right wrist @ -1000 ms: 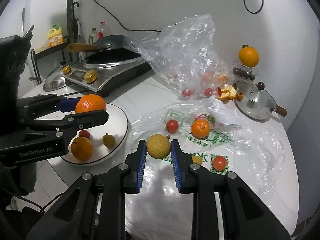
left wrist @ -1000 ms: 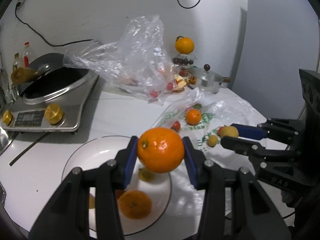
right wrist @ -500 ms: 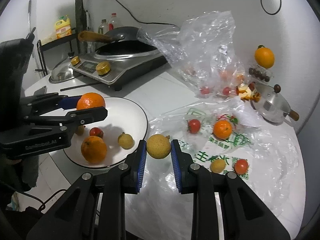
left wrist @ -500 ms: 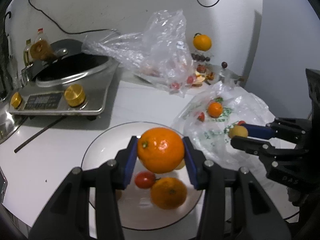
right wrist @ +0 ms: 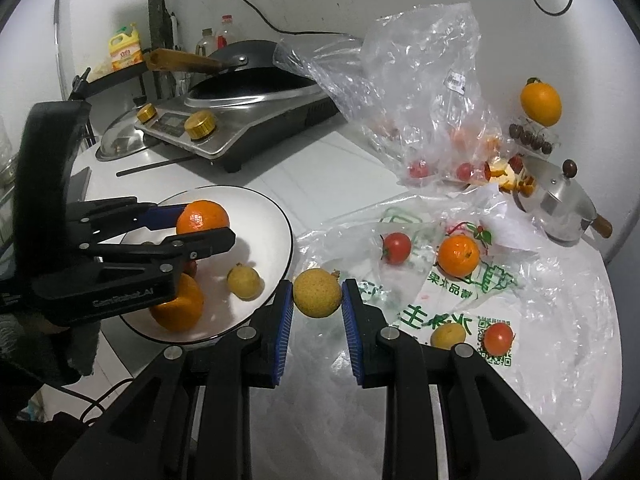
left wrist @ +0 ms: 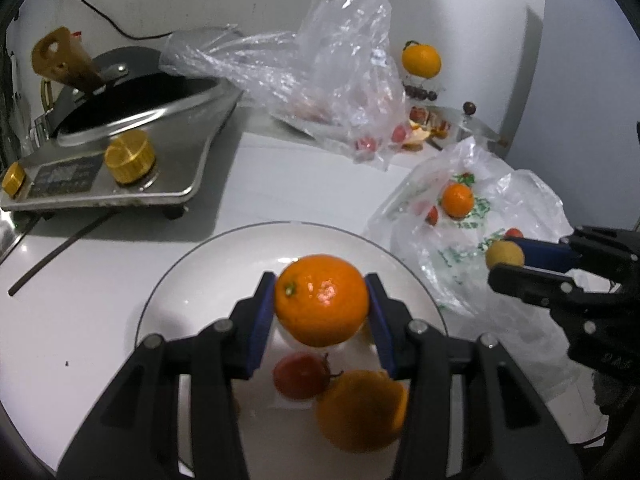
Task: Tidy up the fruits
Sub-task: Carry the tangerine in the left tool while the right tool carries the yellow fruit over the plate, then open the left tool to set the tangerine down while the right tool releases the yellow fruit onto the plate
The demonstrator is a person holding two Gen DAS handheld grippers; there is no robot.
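My white plate (left wrist: 224, 264) fills the lower middle of the left wrist view, bigger than a second ago, when it sat low under the fingers. My left gripper (left wrist: 321, 304) is clamped on a mandarin orange (left wrist: 322, 300) held over the plate, with a second orange (left wrist: 360, 410) at 5 o'clock from it and a cherry tomato (left wrist: 300, 374) at 7 o'clock on the plate. My right gripper (right wrist: 317, 294) pinches a small yellow-brown fruit (right wrist: 317, 292) just off the plate rim at 3 o'clock; earlier it hung further out over the printed plastic bag (right wrist: 460, 300).
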